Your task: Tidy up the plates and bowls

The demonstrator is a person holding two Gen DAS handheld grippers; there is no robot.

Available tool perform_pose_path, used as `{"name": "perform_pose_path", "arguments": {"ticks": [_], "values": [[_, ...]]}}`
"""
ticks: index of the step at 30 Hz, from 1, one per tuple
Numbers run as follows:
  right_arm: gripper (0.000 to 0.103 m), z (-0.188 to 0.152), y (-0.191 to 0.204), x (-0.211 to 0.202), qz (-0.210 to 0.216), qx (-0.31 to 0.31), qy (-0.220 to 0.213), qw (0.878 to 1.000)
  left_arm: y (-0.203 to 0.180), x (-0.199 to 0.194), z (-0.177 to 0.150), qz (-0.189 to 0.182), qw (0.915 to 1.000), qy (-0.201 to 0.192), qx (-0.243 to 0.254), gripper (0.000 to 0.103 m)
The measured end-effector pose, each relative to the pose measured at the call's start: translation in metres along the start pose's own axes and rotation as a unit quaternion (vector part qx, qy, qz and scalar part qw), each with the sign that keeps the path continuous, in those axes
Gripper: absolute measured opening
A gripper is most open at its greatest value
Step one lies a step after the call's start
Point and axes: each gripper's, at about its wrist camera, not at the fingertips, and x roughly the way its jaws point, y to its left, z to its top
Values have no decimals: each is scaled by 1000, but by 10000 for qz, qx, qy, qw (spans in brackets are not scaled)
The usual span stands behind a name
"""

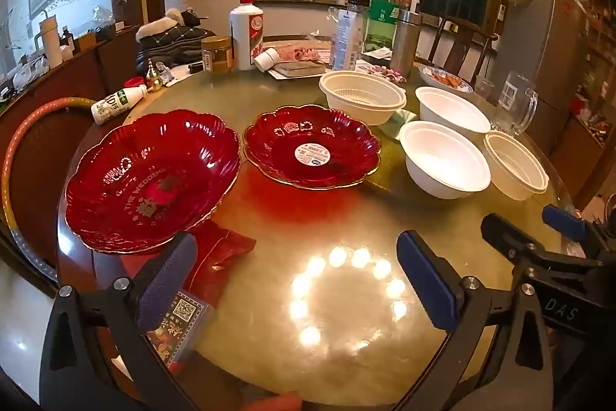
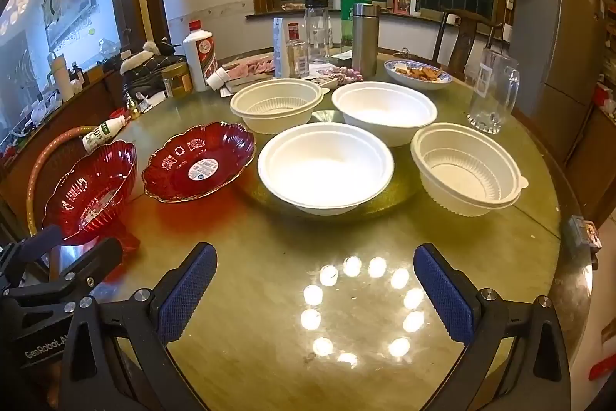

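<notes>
Two red scalloped plates stand on the round glass table (image 1: 327, 218): a large one (image 1: 152, 180) (image 2: 92, 191) at the left, tilted on a red packet, and a flatter one (image 1: 312, 147) (image 2: 200, 162) with a round white sticker. Right of them sit two smooth white bowls (image 2: 325, 168) (image 2: 385, 110) and two ribbed cream bowls (image 2: 277, 104) (image 2: 467, 170). My left gripper (image 1: 300, 276) hangs open over bare table near the large plate. My right gripper (image 2: 315, 287) is open too, in front of the near white bowl. Nothing lies between either pair of fingers.
Bottles, a steel flask (image 2: 365, 39), a jar (image 2: 177, 79) and a dish of food (image 2: 417, 74) crowd the table's far side. A glass mug (image 2: 492, 95) stands at the right. A small printed box (image 1: 179, 330) lies by my left finger. A hose (image 1: 23, 149) curves at the left edge.
</notes>
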Motion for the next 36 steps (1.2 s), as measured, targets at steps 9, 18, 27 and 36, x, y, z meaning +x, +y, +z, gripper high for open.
{"name": "perform_pose_path", "arguments": {"ticks": [9,18,27,36], "values": [[103,0,12,6,-112,-116,96,9998,20,4,-3,-129,9994,-17,-320,103],[103,2,17,12,-145,-120,147,9997,25,0,-10,-132,9995,-43,-279,103],[103,1,15,14,-203,-99,160,9996,20,10,-4,-186,9995,49,-252,103],[103,0,14,14,-216,-74,153,9996,18,9,-5,-200,9995,12,-238,103]]}}
